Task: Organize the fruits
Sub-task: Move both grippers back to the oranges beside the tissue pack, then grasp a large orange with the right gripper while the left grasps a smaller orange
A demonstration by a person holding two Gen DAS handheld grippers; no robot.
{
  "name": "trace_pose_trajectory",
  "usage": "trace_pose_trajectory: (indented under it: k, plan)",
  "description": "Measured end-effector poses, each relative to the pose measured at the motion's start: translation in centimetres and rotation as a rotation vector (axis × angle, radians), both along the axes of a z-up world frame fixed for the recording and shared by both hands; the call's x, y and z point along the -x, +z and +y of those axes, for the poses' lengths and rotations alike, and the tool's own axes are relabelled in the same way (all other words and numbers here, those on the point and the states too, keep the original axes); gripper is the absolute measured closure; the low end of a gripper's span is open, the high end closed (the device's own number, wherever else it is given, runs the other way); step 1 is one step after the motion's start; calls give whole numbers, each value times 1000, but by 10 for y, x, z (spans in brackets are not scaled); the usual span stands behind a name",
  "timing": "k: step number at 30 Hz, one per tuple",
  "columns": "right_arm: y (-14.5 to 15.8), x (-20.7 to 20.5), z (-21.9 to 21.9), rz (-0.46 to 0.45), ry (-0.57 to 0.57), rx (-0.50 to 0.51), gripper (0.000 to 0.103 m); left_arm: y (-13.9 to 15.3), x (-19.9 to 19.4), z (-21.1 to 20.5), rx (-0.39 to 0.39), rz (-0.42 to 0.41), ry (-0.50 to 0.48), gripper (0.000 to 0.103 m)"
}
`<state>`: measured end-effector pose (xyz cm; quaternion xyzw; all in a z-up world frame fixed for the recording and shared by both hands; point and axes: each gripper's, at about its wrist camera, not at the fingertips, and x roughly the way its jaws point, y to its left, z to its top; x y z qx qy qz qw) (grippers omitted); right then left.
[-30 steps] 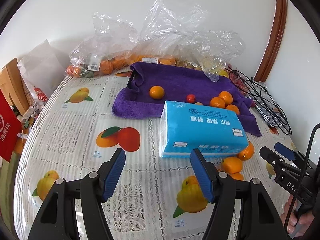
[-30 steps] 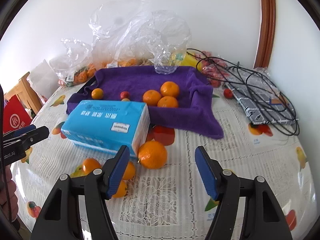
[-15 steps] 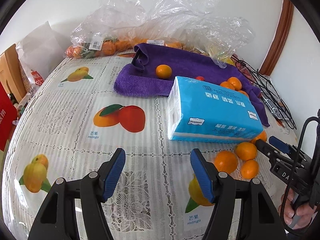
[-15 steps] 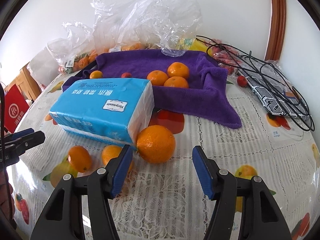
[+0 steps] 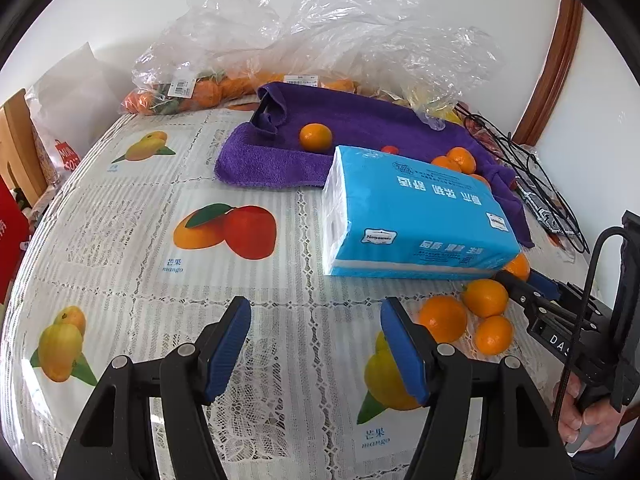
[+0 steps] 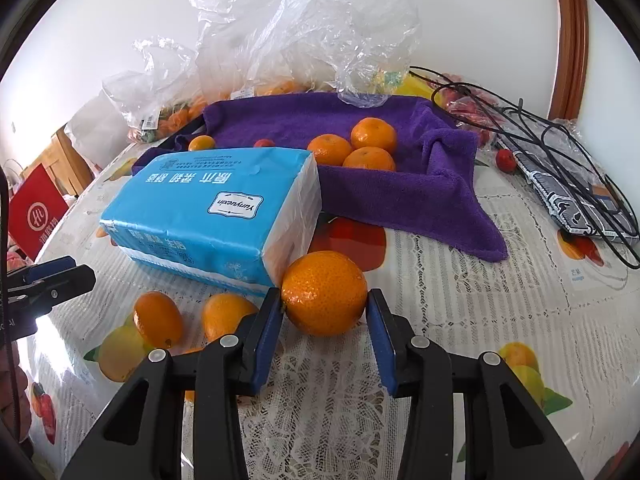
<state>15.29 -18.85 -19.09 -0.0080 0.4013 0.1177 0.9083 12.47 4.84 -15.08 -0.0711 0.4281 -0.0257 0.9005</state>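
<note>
My right gripper [image 6: 324, 312] has its jaws closed against both sides of a large orange [image 6: 324, 293] on the table beside the blue tissue pack [image 6: 216, 208]. Two smaller oranges [image 6: 158, 318] lie to its left. A purple towel [image 6: 400, 188] holds three oranges [image 6: 370, 136], another orange and a small red fruit. My left gripper [image 5: 316, 340] is open and empty above the tablecloth, left of three loose oranges [image 5: 442, 318]. The right gripper also shows in the left wrist view [image 5: 524, 284], at the orange [image 5: 518, 266] by the tissue pack [image 5: 412, 216].
Clear plastic bags [image 5: 320, 40] with more oranges sit behind the towel [image 5: 280, 156]. Black cables and a patterned pouch [image 6: 560, 184] lie at the right, with a red fruit [image 6: 506, 160] nearby. A red sign [image 6: 36, 212] and wooden chair stand off the table's left edge.
My right gripper moved forward and closed its jaws onto the large orange. My left gripper moved closer to the table and the loose oranges, staying open.
</note>
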Motion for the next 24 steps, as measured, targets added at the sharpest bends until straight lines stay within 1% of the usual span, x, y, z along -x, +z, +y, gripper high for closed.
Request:
trace_pose_trajectory:
  k: [4,7,14,16,23,24]
  plan:
    - [8,11,-6,-19,-22,4,61,1,1,-6,10,-4,-24,37]
    - [15,23,-13,-29,-39,11,61,3,1,-16,22,-10,-60,37]
    - [24,50,-32,-43,-75,24,61,2,-3,-50,27,-10,-154,37]
    - [24,55,-38,-37,-82,19,61,0,-6,-58,42,-2,-180,37]
    - [22,62,-49,-32,-102,13,61,-10,-12,-83,4,23,-221,38]
    - [22,63,-49,-30,-105,11,61,-11,-12,-84,-1,17,-219,41]
